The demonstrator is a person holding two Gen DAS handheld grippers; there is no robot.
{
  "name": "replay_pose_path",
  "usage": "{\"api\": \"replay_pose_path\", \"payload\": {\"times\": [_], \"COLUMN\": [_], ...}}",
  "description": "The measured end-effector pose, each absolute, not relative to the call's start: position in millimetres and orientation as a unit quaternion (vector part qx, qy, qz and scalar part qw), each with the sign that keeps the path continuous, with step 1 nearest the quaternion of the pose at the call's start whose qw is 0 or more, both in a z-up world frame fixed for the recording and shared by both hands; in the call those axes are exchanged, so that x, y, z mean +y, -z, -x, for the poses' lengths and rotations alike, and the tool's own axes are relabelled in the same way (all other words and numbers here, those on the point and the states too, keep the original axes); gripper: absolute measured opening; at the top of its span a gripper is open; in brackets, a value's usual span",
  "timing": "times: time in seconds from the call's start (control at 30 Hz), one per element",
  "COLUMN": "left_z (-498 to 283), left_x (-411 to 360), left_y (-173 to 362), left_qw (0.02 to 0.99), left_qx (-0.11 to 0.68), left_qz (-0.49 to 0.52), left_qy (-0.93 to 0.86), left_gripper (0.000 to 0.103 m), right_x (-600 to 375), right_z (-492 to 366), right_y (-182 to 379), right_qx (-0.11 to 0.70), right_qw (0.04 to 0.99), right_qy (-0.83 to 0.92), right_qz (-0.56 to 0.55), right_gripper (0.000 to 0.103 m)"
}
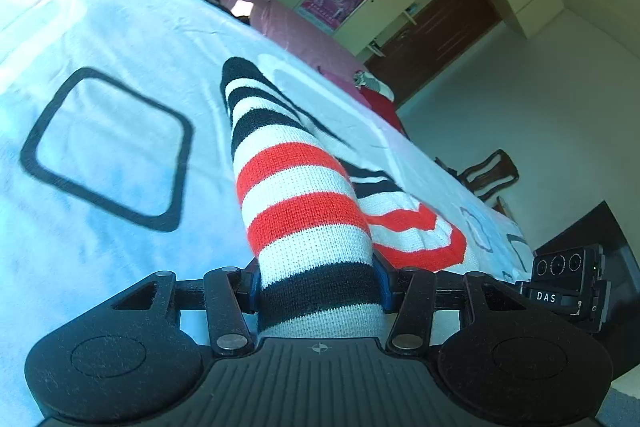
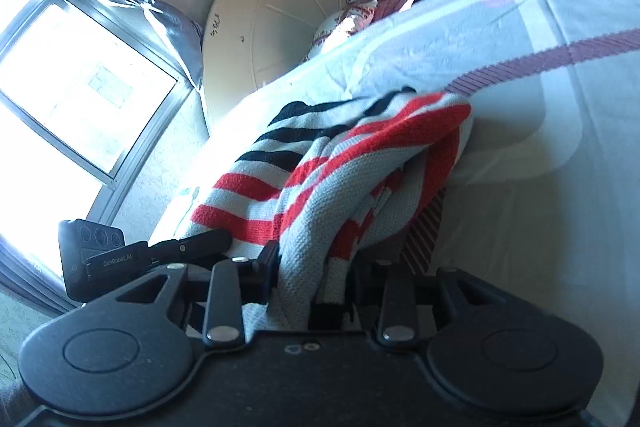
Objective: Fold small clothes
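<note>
Both hands have the knit pinched: the left gripper (image 1: 318,291) is clenched on a tube-like end of the striped sweater (image 1: 296,187), and the right gripper (image 2: 308,283) is clamped on a bunched edge of the same garment, which drapes away from its jaws. Beyond the jaws the rest sags onto the white bedsheet (image 1: 120,39). I'd say the fold goes best if both grips stay firm, level and taut while carrying the cloth over.

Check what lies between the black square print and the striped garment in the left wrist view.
Only bare white sheet lies between the square print and the striped garment.
</note>
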State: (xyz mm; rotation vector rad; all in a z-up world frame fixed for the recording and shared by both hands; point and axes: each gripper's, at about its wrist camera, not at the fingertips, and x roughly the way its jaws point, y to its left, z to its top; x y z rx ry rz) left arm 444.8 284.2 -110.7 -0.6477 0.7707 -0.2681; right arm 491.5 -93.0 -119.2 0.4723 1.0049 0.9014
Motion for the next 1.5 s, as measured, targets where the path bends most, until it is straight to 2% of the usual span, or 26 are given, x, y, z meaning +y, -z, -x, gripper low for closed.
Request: {"api": "replay_pose_path", "payload": {"times": [0.07, 0.13, 0.23, 0.37, 0.47, 0.53, 0.6, 0.73, 0.8, 0.83, 0.93, 0.97, 1.0, 1.03, 1.37, 1.5], "left_z": [-440.2, -436.1, -428.1, -411.4, -409.4, -407.7, -409.5, -394.5, -387.4, -381.6, -357.7, -349.1, -339.4, -329.3, -244.5, -213.5], "left_x": [291.8, 294.5, 290.4, 292.1, 296.6, 296.6, 292.3, 288.9, 280.7, 276.1, 264.0, 259.3, 254.2, 249.5, 207.0, 183.8], "left_y": [126.8, 134.4, 129.2, 121.9, 130.0, 135.5, 135.2, 126.7, 116.8, 110.8, 96.1, 91.9, 87.4, 83.3, 49.8, 25.6], "left_qw": [0.859, 0.855, 0.858, 0.862, 0.853, 0.857, 0.864, 0.881, 0.897, 0.905, 0.919, 0.921, 0.924, 0.925, 0.933, 0.946], "left_qx": [0.365, 0.357, 0.353, 0.358, 0.378, 0.373, 0.368, 0.359, 0.356, 0.356, 0.357, 0.358, 0.358, 0.356, 0.331, 0.303], "left_qz": [0.332, 0.351, 0.352, 0.338, 0.339, 0.336, 0.326, 0.294, 0.252, 0.225, 0.164, 0.150, 0.137, 0.128, 0.129, 0.109], "left_qy": [0.133, 0.135, 0.127, 0.123, 0.120, 0.117, 0.111, 0.094, 0.073, 0.061, 0.024, 0.007, -0.009, -0.023, -0.059, -0.038], "left_gripper": [0.052, 0.055, 0.055, 0.056, 0.058, 0.059, 0.059, 0.061, 0.076, 0.080, 0.092, 0.100, 0.103, 0.103, 0.103, 0.103], "right_x": [-92.6, -101.3, -111.1, -119.7, -114.7, -120.2, -125.8, -125.2, -125.3, -124.1, -130.4, -132.3, -134.2, -136.2, -148.3, -164.3], "right_z": [-490.9, -489.3, -483.5, -460.0, -444.7, -439.8, -437.9, -429.2, -428.1, -426.0, -402.1, -391.8, -381.7, -370.2, -283.4, -238.8], "right_y": [134.3, 141.3, 132.2, 106.1, 110.1, 122.3, 128.6, 127.3, 121.0, 116.5, 102.4, 97.2, 92.0, 86.4, 27.9, -3.0], "right_qx": [0.478, 0.478, 0.475, 0.473, 0.497, 0.506, 0.505, 0.489, 0.489, 0.489, 0.477, 0.472, 0.467, 0.462, 0.402, 0.363], "right_qw": [0.749, 0.743, 0.754, 0.764, 0.768, 0.756, 0.752, 0.772, 0.779, 0.781, 0.801, 0.810, 0.819, 0.828, 0.870, 0.894], "right_qy": [-0.401, -0.397, -0.386, -0.382, -0.360, -0.349, -0.331, -0.317, -0.304, -0.297, -0.276, -0.270, -0.262, -0.253, -0.258, -0.240], "right_qz": [-0.222, -0.251, -0.239, -0.217, -0.184, -0.225, -0.263, -0.254, -0.249, -0.250, -0.232, -0.218, -0.205, -0.192, -0.126, -0.105], "right_gripper": [0.040, 0.040, 0.042, 0.049, 0.054, 0.054, 0.048, 0.044, 0.045, 0.047, 0.055, 0.067, 0.077, 0.081, 0.097, 0.098]}}
